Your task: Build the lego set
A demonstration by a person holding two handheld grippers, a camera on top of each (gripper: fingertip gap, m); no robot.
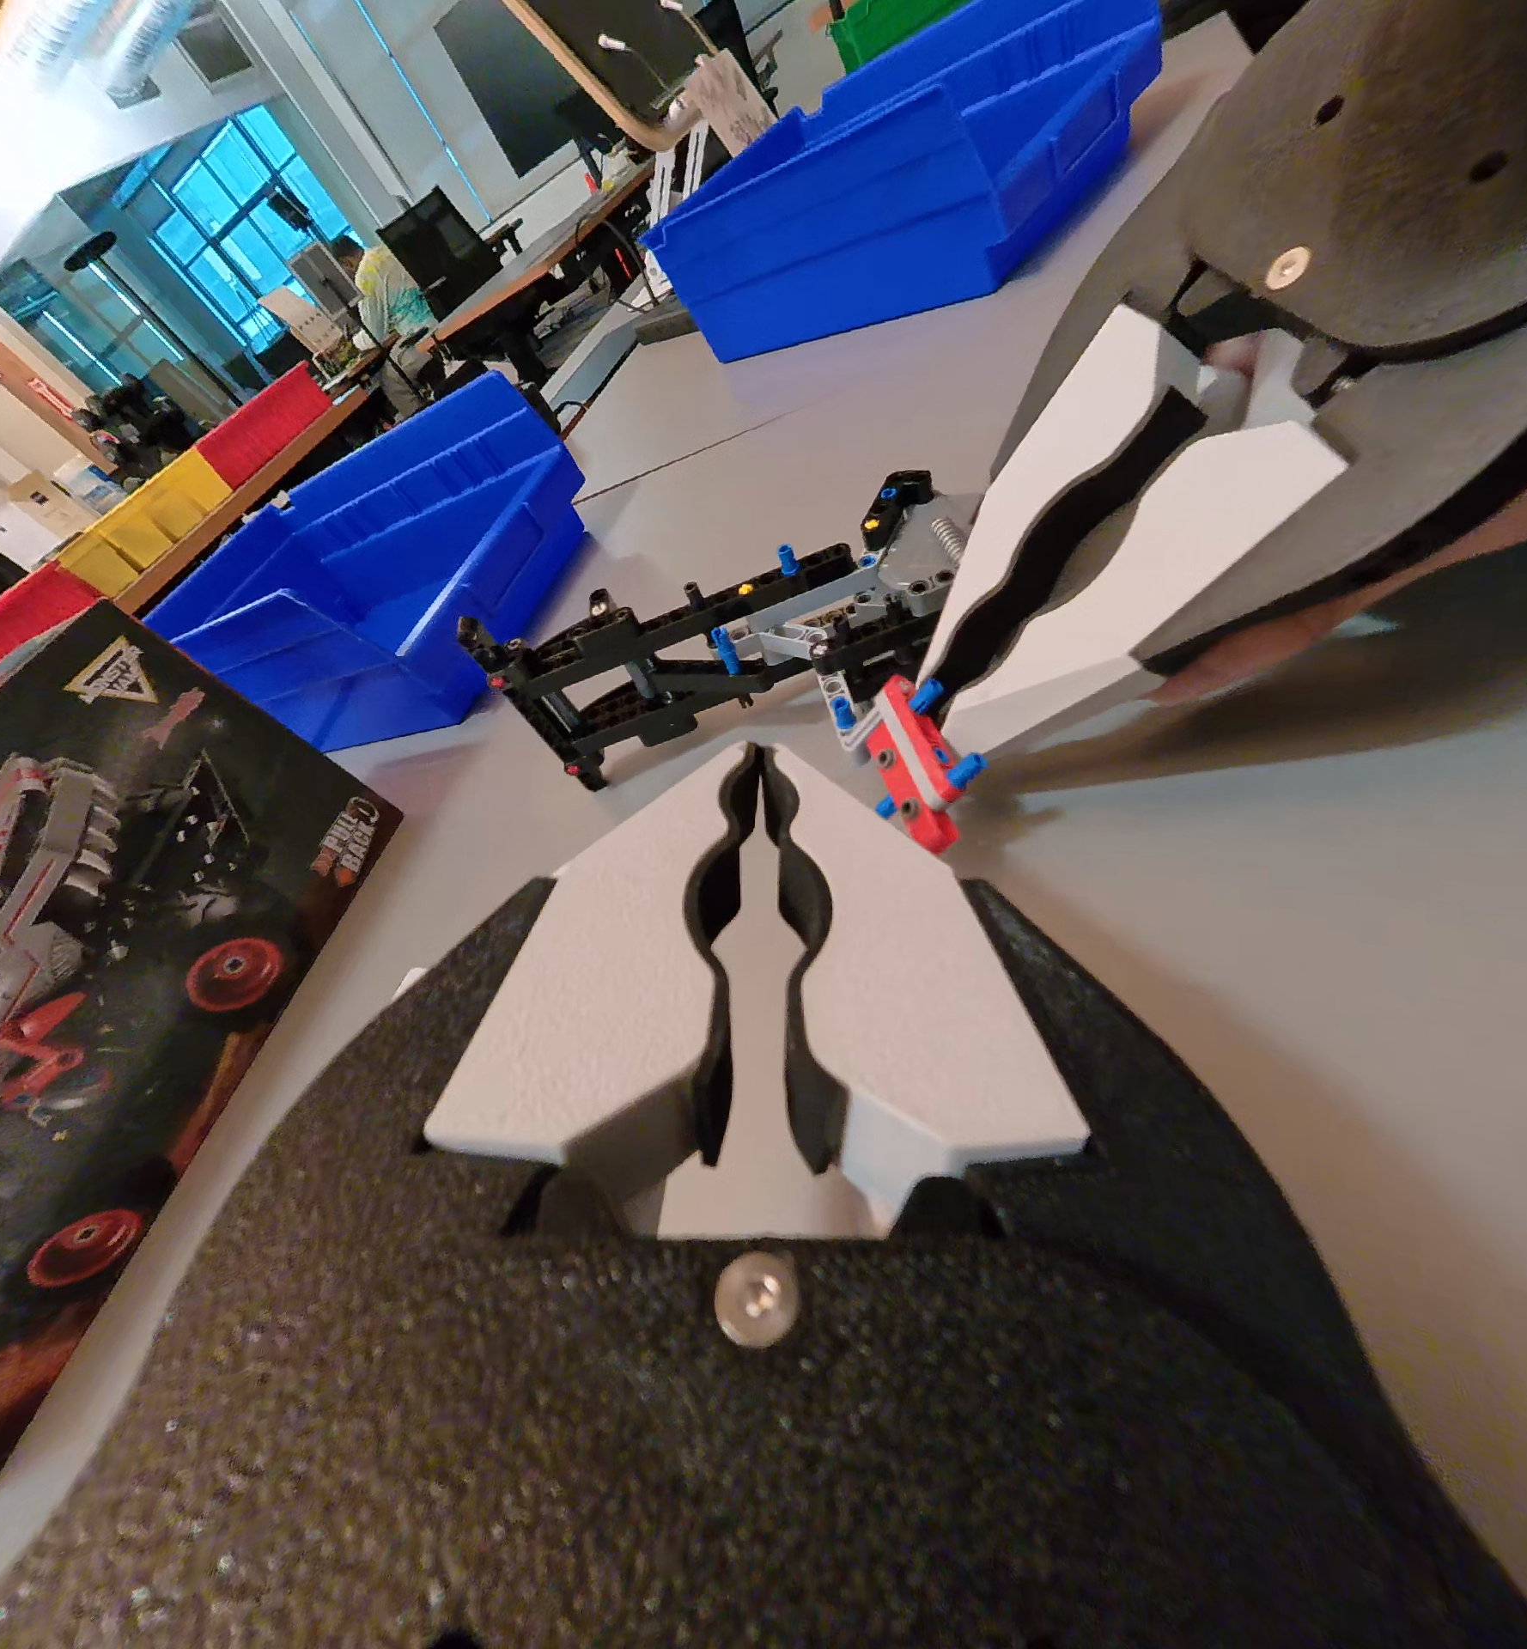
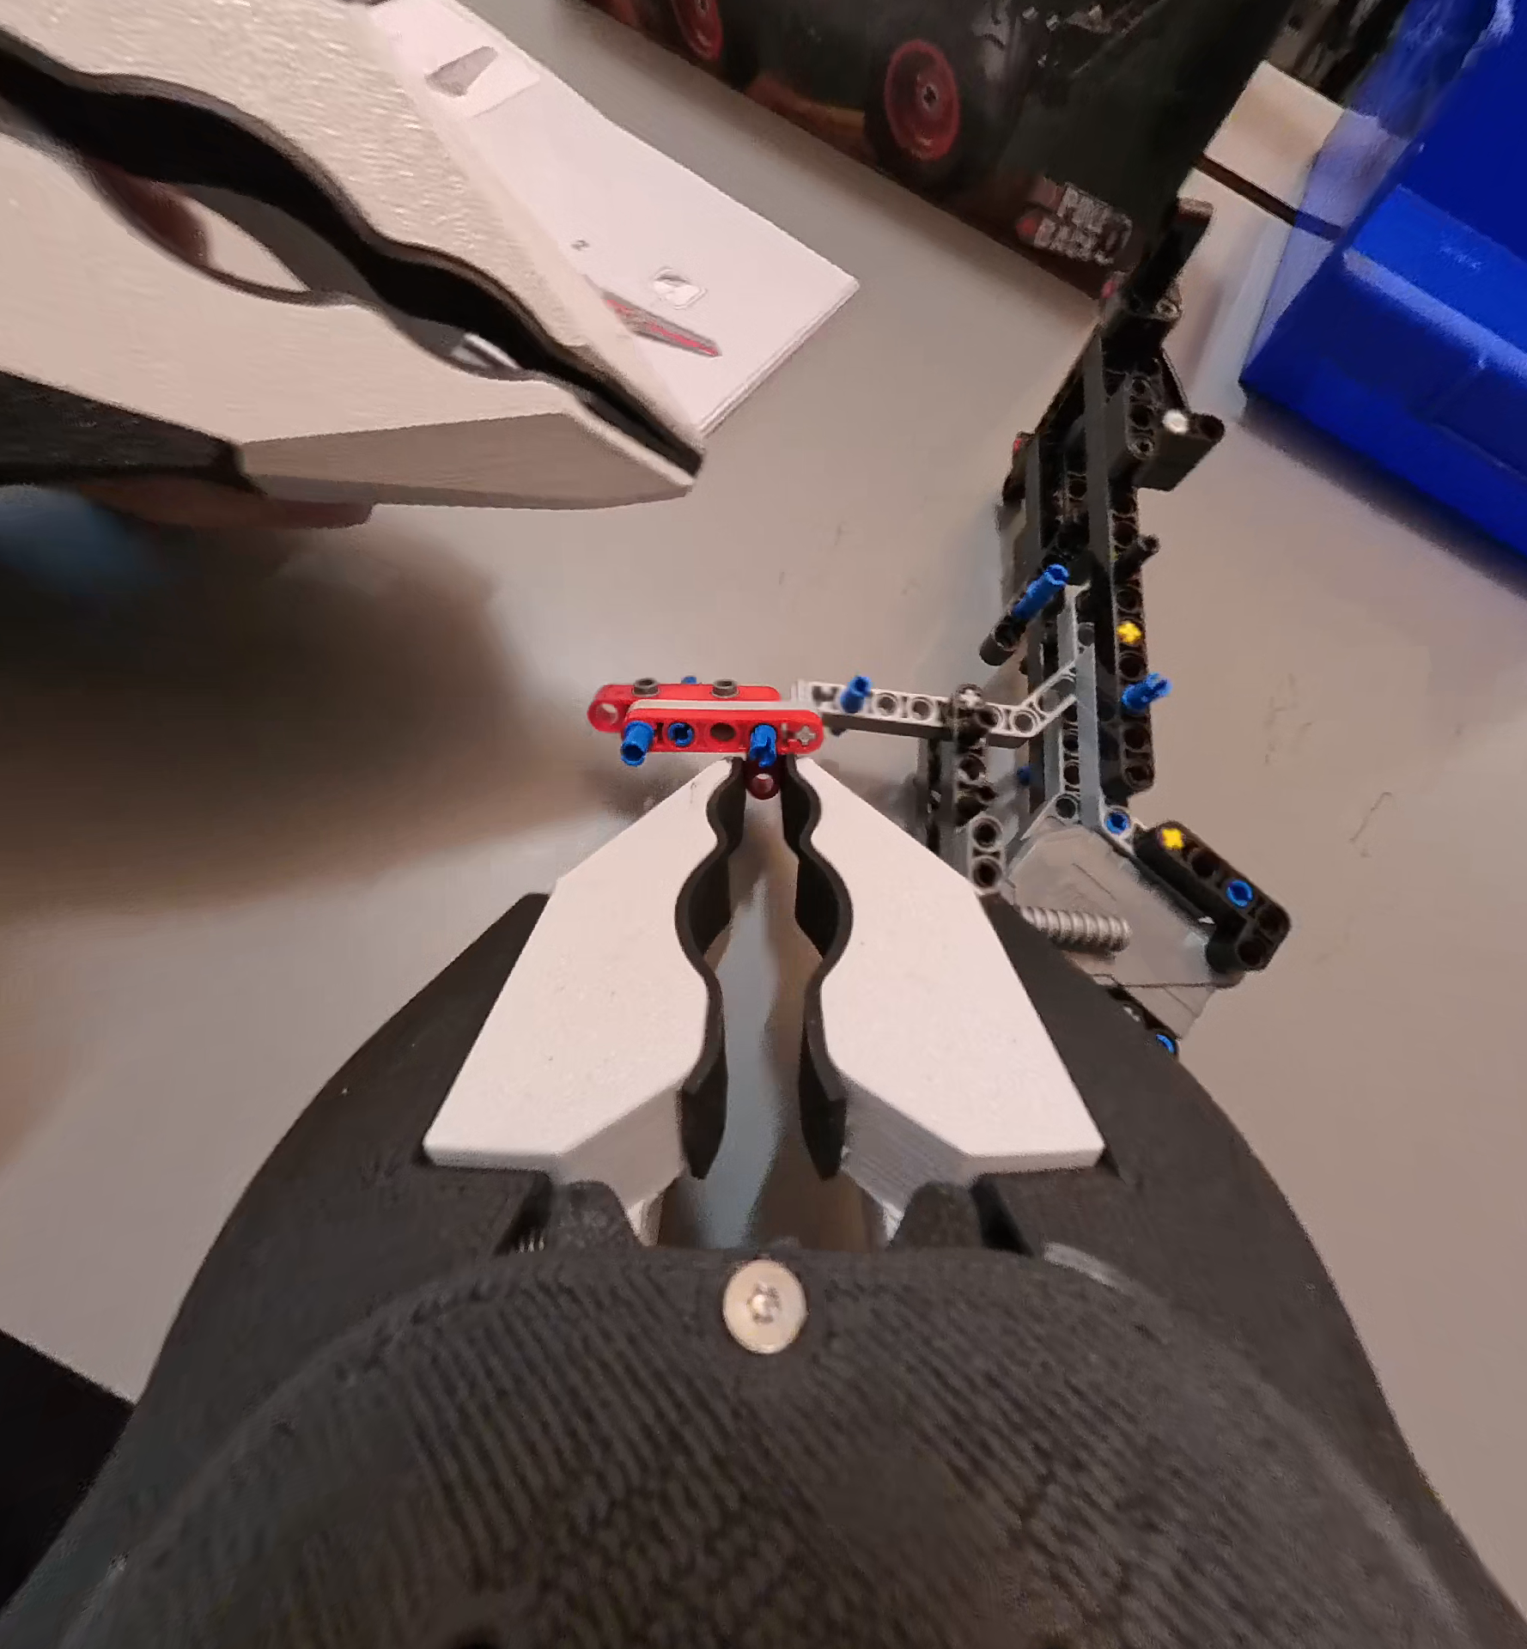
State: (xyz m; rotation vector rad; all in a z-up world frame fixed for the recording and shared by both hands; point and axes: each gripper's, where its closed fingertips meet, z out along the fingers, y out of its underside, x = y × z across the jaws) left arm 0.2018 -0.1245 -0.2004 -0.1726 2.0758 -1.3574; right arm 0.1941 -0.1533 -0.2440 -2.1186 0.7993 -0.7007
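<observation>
grey table — blue bins | open office behind — desks, windows

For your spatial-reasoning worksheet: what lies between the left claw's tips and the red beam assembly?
Nothing: in the left wrist view only bare grey table separates the shut left claw from the red beam assembly, which the right claw reaches.

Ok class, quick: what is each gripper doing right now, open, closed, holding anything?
Left gripper: closed, holding nothing, above the table.
Right gripper: closed on the red beam assembly, at a small dark red piece under it.
</observation>
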